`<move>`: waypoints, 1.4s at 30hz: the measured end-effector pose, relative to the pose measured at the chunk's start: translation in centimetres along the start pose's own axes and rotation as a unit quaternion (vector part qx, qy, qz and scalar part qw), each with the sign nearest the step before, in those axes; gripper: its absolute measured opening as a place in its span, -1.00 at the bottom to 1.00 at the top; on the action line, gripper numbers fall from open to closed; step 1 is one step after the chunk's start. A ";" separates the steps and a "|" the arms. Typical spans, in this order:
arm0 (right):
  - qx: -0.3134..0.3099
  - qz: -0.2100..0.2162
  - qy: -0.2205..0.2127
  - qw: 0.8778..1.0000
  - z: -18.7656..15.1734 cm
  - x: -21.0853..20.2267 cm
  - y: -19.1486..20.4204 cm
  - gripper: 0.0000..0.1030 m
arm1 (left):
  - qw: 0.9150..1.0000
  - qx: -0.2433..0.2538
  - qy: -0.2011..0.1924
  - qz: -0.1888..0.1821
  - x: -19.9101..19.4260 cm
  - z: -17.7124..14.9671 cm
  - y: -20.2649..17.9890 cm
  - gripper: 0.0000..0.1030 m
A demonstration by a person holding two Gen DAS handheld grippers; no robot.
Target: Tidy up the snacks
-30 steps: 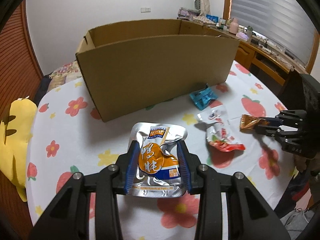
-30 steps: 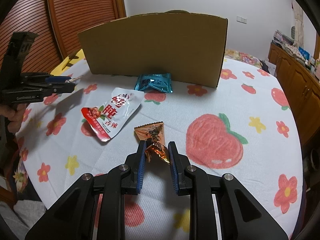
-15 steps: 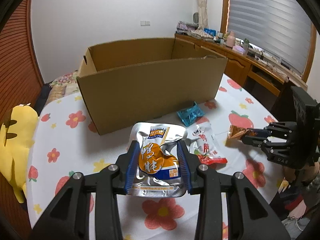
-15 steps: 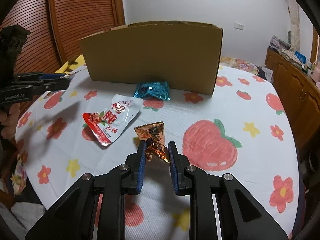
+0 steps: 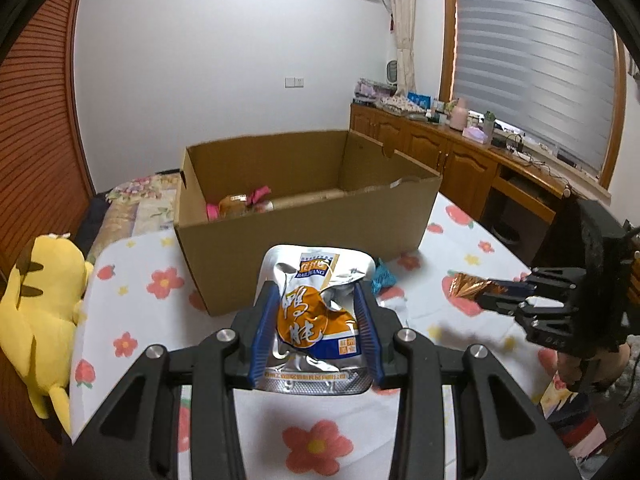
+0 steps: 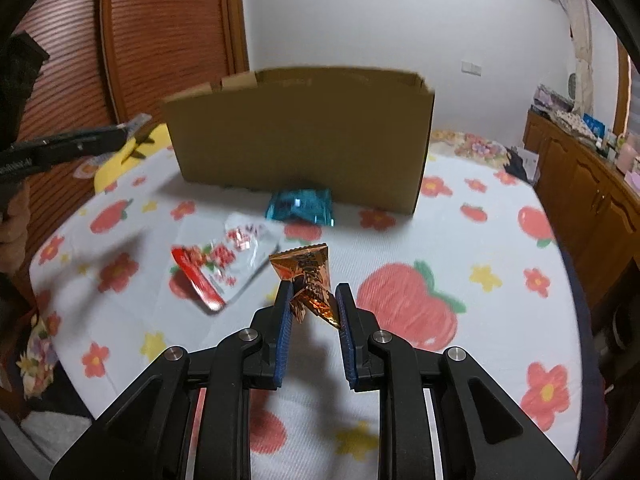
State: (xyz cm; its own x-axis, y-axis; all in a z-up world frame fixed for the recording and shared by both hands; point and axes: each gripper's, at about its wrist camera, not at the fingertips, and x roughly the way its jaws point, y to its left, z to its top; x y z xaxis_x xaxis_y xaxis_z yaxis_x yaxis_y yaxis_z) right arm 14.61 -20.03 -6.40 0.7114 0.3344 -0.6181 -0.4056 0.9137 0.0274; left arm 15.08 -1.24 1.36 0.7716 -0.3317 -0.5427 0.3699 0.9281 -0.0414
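My left gripper (image 5: 316, 336) has its fingers clamped on a silver-and-orange foil snack pouch (image 5: 314, 316), held above the counter (image 5: 132, 280) near the open brown cardboard box (image 5: 304, 216). My right gripper (image 6: 312, 312) pinches a crinkled copper-foil snack packet (image 6: 310, 280) to the right.

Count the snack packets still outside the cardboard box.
4: silver pouch in left gripper, copper packet in right gripper, teal packet and red-white pouch on table. Others may be hidden.
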 end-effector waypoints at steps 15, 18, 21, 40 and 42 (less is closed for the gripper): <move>-0.038 -0.003 -0.087 0.996 9.2 -4.4 0.8 -0.62 | 0.999 0.009 -0.042 0.027 -0.2 5.4 0.5 -0.28; -0.045 -0.003 -0.089 0.995 10.1 -4.4 1.1 -0.62 | 0.998 0.010 -0.048 0.033 -0.1 6.1 0.6 -0.28; -0.044 0.002 -0.092 0.995 10.9 -4.1 1.1 -0.61 | 0.998 0.010 -0.050 0.037 0.0 6.6 0.7 -0.28; -0.072 -0.016 -0.103 0.992 16.2 -2.6 2.1 -0.61 | 0.996 -0.028 -0.048 0.072 3.5 9.4 4.4 -0.27; -0.072 -0.020 -0.098 0.992 16.5 -1.9 2.1 -0.61 | 0.996 -0.037 -0.045 0.067 4.1 9.9 4.9 -0.27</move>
State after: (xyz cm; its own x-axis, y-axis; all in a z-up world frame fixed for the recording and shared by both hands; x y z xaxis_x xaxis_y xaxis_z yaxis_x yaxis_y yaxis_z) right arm 21.89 -14.98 7.81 0.8206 0.3503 -0.4515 -0.4428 0.8892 -0.1150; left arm 25.15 0.30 7.23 0.8560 -0.2140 -0.4705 0.2234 0.9740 -0.0367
